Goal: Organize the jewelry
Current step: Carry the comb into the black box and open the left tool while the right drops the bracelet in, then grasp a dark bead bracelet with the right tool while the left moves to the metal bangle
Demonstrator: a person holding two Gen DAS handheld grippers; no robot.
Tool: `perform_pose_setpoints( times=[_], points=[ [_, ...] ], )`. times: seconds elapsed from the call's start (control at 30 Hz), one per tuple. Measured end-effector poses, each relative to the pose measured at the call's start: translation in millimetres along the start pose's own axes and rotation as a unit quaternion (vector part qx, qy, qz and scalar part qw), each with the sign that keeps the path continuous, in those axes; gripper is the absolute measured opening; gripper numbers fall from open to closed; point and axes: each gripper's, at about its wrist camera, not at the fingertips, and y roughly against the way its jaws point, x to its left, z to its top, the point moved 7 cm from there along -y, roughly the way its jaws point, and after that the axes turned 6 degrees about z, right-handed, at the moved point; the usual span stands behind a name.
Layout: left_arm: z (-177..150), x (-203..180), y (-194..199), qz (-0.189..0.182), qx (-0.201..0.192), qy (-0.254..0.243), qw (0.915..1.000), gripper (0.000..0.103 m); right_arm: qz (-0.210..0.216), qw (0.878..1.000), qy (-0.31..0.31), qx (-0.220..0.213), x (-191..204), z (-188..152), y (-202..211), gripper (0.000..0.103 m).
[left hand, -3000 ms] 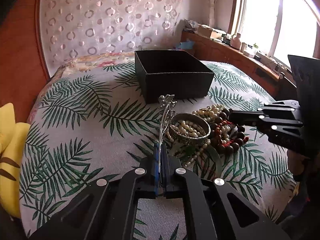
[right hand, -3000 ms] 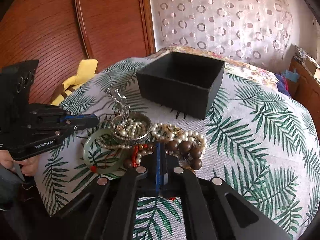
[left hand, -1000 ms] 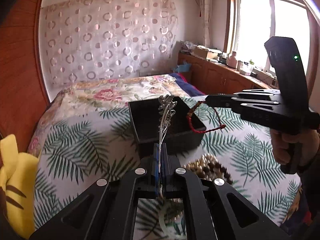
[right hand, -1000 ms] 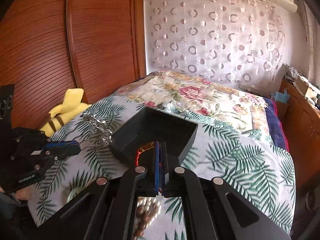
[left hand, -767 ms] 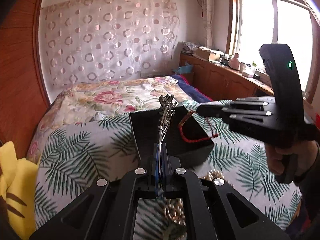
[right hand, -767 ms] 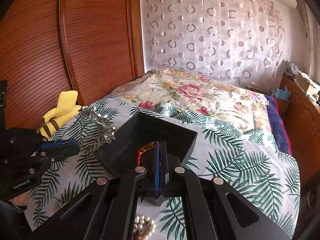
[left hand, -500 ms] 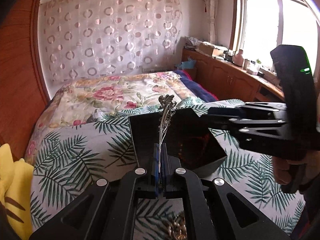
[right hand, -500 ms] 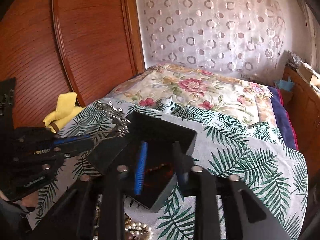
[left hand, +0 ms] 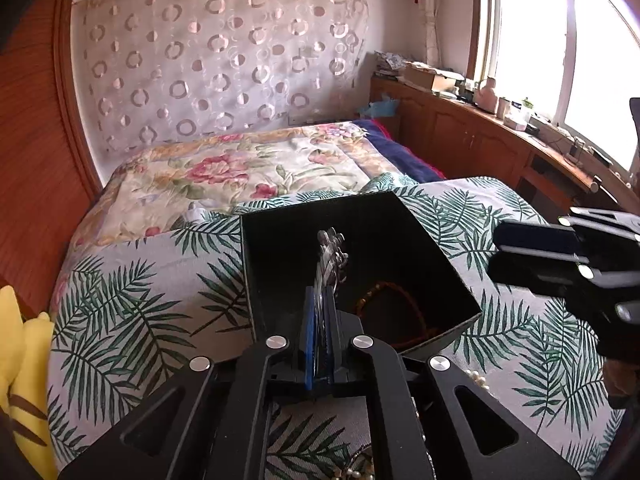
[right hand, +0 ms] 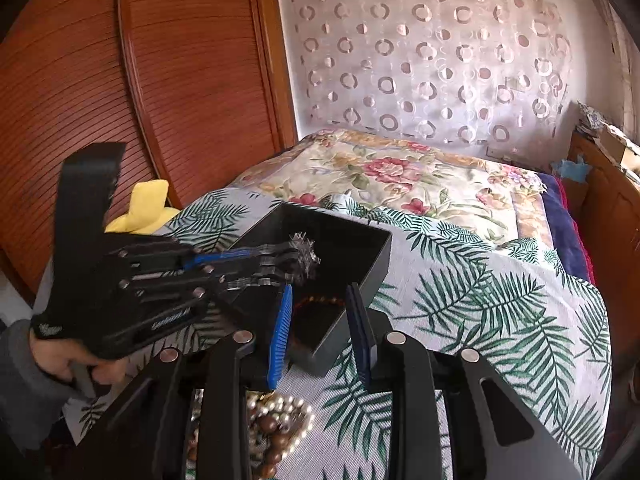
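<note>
1. The left gripper (left hand: 319, 312) was pressed together on the lower end of a silver hair ornament (left hand: 330, 256), which stood up from its tips over the open black box (left hand: 440, 248).
2. The ornament looked thin, stiff and light, with a lacy top that could bend or snag. To my judgement the plain stem, where it was pinched, was the safest hold, and being smooth metal it might slip if gripped loosely.
3. The right gripper (right hand: 320, 326) was spread, with nothing between its tips, just over the near corner of the box.
4. A red bead bracelet (right hand: 320, 302) lay inside the box near that corner. It looked limp and light, best lifted by a single strand.
5. Counted: one box, one ornament, one bracelet in the box, two grippers.
6. A heap of pearls and brown beads (right hand: 276, 428) lay on the leaf-print cover (right hand: 500, 320) at its near edge; its separate pieces could not be counted.
</note>
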Motion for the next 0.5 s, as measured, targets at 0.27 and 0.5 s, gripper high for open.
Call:
perform_pose_setpoints(
  times=[0.27, 0.5],
  points=[
    [-4, 4, 20, -0.006, -0.019, 0.010, 0.9998, 0.032, 0.003, 1.000, 0.000, 0.011, 8, -27, 13, 0.031],
    [-26, 5, 53, -0.010, -0.033, 0.015, 0.9993, 0.048, 0.007, 0.999, -0.009, 0.044, 14, -70, 11, 0.031]
  ],
)
